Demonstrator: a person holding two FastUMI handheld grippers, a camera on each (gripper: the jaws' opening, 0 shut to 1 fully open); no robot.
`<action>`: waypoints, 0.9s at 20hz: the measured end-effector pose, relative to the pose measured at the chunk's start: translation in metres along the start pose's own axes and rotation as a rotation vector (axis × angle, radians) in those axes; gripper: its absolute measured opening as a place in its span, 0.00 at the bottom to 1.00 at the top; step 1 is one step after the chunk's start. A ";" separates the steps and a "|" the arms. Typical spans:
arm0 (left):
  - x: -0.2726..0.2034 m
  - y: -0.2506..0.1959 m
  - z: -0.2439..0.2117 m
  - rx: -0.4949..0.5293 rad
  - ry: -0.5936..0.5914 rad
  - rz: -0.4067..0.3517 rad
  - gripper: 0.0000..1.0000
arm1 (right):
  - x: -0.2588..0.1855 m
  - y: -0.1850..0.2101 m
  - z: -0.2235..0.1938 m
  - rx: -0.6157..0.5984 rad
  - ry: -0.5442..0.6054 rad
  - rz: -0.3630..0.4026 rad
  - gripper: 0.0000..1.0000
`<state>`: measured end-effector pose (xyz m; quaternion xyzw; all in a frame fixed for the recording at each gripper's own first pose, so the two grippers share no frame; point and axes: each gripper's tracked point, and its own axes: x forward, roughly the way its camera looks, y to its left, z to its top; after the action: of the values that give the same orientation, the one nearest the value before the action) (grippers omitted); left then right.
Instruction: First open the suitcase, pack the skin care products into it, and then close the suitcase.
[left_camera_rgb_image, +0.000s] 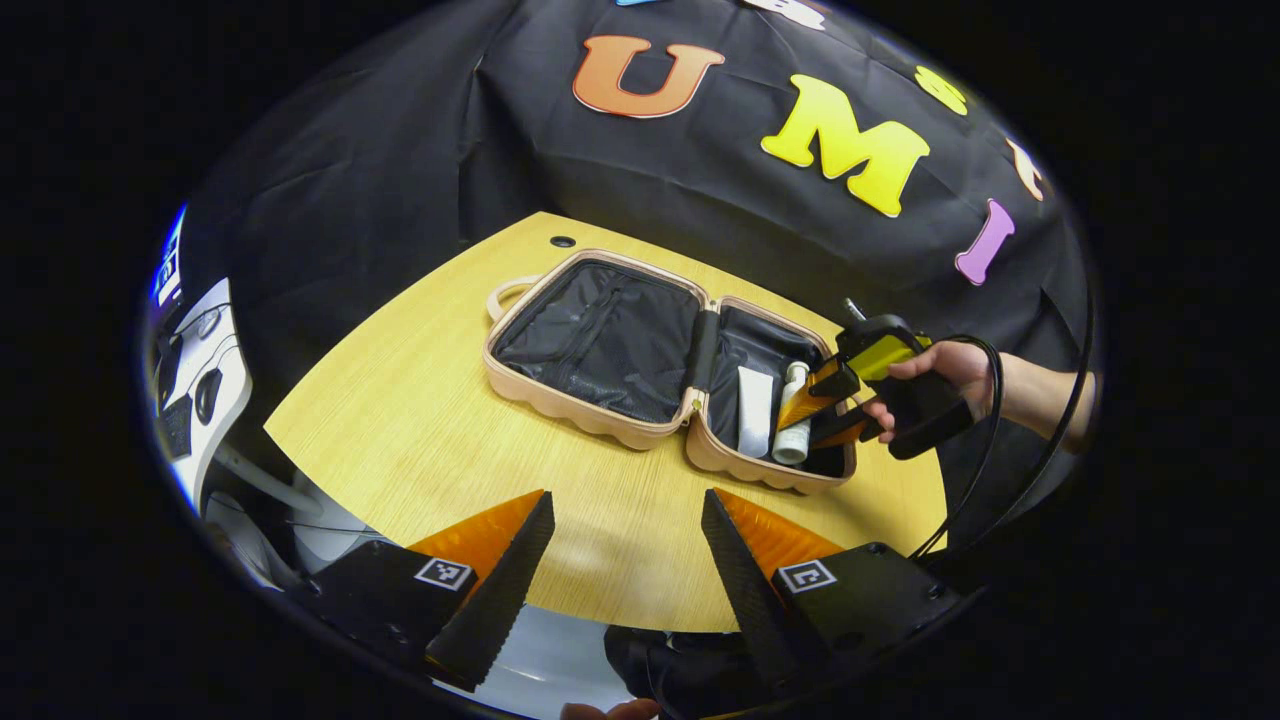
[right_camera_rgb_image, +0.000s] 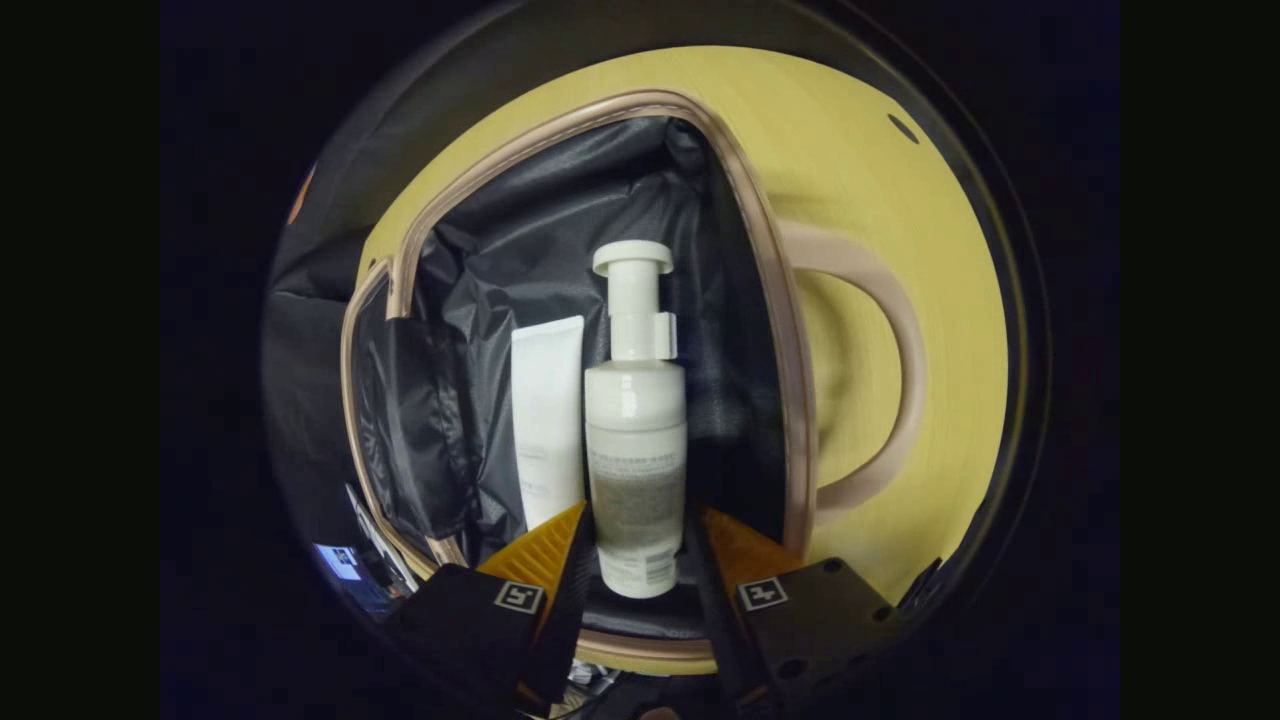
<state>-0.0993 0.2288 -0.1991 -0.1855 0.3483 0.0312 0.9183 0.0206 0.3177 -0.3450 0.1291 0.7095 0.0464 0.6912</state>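
Packing is the step I judge in hand. My left gripper (left_camera_rgb_image: 625, 560) hangs over the table (left_camera_rgb_image: 420, 420), fingers wide apart and empty. The suitcase (left_camera_rgb_image: 600, 340) lies open; in its right half a tube (right_camera_rgb_image: 548, 420) rests beside the pump bottle (right_camera_rgb_image: 636, 440). My right gripper (right_camera_rgb_image: 640, 560) straddles that bottle's base; grip or release, I cannot tell. Next: let go, withdraw, close up.

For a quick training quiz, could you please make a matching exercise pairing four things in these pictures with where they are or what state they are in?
Things:
1. suitcase
2. pump bottle
3. tube
4. left gripper

Places or states:
A. open, holding nothing, above the table
B. flat in the suitcase, beside the bottle
C. lying open on the table
D. between the fingers of the right gripper

Pairs: 1-C, 2-D, 3-B, 4-A
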 end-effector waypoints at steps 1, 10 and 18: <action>0.000 0.002 0.008 -0.005 -0.025 0.001 0.95 | -0.006 0.002 -0.001 -0.009 -0.010 0.012 0.58; 0.035 0.058 0.106 -0.128 -0.202 -0.048 0.95 | -0.115 0.004 -0.042 -0.167 -0.211 0.302 0.75; 0.155 0.166 0.151 -0.587 -0.188 -0.195 0.95 | -0.204 -0.056 -0.052 -0.334 -0.485 0.413 0.79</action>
<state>0.0813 0.4262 -0.2487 -0.4711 0.2185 0.0593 0.8525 -0.0356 0.2188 -0.1593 0.1625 0.4665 0.2684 0.8270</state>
